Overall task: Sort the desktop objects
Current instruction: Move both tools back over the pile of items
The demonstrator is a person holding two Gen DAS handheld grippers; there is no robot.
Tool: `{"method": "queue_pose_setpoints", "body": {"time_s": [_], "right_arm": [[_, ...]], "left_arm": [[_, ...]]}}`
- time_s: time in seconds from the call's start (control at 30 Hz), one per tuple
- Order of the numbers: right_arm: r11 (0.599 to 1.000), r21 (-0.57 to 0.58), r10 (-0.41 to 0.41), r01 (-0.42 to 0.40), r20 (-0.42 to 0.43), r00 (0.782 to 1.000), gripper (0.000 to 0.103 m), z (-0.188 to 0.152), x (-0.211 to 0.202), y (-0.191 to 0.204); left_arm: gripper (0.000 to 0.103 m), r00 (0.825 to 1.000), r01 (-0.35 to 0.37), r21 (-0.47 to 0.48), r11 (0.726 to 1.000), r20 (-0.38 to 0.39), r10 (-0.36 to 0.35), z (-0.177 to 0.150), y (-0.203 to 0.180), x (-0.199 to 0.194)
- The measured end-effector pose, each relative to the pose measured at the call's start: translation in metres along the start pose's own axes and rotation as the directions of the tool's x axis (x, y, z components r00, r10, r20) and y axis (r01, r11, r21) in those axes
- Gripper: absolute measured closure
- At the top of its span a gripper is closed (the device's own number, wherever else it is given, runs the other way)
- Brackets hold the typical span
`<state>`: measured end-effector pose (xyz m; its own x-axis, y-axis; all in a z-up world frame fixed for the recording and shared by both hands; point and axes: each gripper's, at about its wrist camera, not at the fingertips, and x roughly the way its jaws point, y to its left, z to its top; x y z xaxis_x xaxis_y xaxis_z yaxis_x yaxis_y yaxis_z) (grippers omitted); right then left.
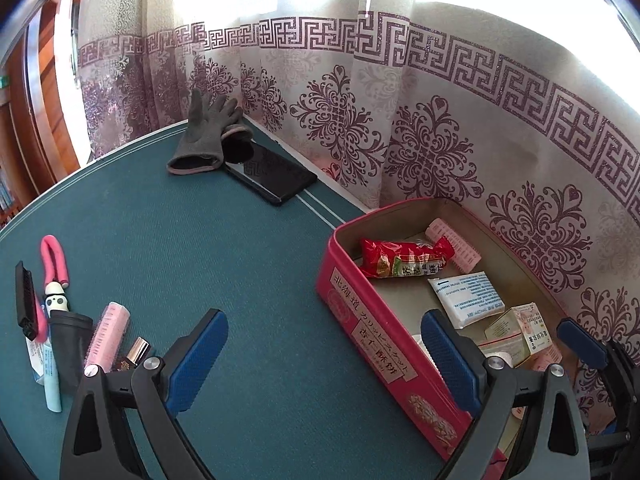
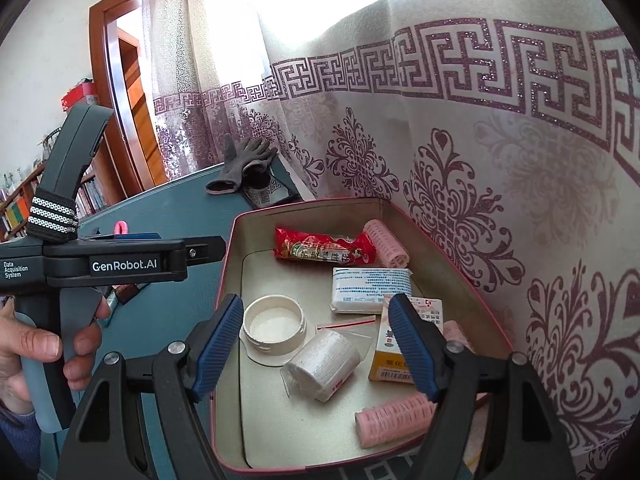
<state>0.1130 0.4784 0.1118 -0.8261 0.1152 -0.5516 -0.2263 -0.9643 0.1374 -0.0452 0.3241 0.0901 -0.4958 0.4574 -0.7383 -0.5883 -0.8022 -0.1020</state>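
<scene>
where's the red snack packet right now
The red snack packet lies inside the red tin near its far wall, touching a pink hair roller.

Patterned curtain (image 1: 400, 128), wooden doorframe (image 2: 108, 92)

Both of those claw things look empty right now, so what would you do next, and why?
Probably swing the left gripper, open and empty, toward the pink hair roller still lying on the table. Similar rollers already sit in the red tin, and the right gripper hangs open over it.
</scene>
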Motion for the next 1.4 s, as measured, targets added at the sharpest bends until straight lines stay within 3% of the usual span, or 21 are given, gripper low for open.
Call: {"method": "queue_pose_setpoints", "body": {"time_s": [0.27, 0.47, 0.7, 0.87, 0.97, 1.4], "right_arm": [[0.999, -0.029, 0.030, -0.030, 0.000, 1.000, 0.024, 0.000, -0.003, 0.023], [0.994, -0.072, 0.079, -0.079, 0.000, 0.997, 0.023, 0.001, -0.002, 0.054], [0.977, -0.140, 0.158, -0.162, -0.035, 0.987, 0.022, -0.003, 0.009, 0.101], [0.959, -0.181, 0.203, -0.217, -0.091, 0.975, 0.022, -0.014, 0.025, 0.134], [0.949, -0.193, 0.227, -0.250, -0.133, 0.965, 0.022, -0.019, 0.036, 0.148], [0.920, -0.126, 0.324, -0.371, -0.290, 0.901, 0.022, -0.028, 0.084, 0.184]], "left_arm": [[0.001, 0.999, -0.042, -0.085, 0.995, 0.013, 0.043, -0.018, 0.041, -0.020], [0.001, 0.991, -0.124, -0.171, 0.977, 0.020, 0.130, -0.040, 0.092, -0.041], [0.001, 0.965, -0.258, -0.302, 0.918, -0.034, 0.260, -0.083, 0.171, -0.054], [0.001, 0.953, -0.301, -0.403, 0.865, -0.082, 0.293, -0.111, 0.219, -0.059], [0.001, 0.950, -0.307, -0.429, 0.849, -0.086, 0.300, -0.118, 0.233, -0.061], [0.001, 0.951, -0.305, -0.418, 0.856, -0.085, 0.297, -0.126, 0.241, -0.052]]}}
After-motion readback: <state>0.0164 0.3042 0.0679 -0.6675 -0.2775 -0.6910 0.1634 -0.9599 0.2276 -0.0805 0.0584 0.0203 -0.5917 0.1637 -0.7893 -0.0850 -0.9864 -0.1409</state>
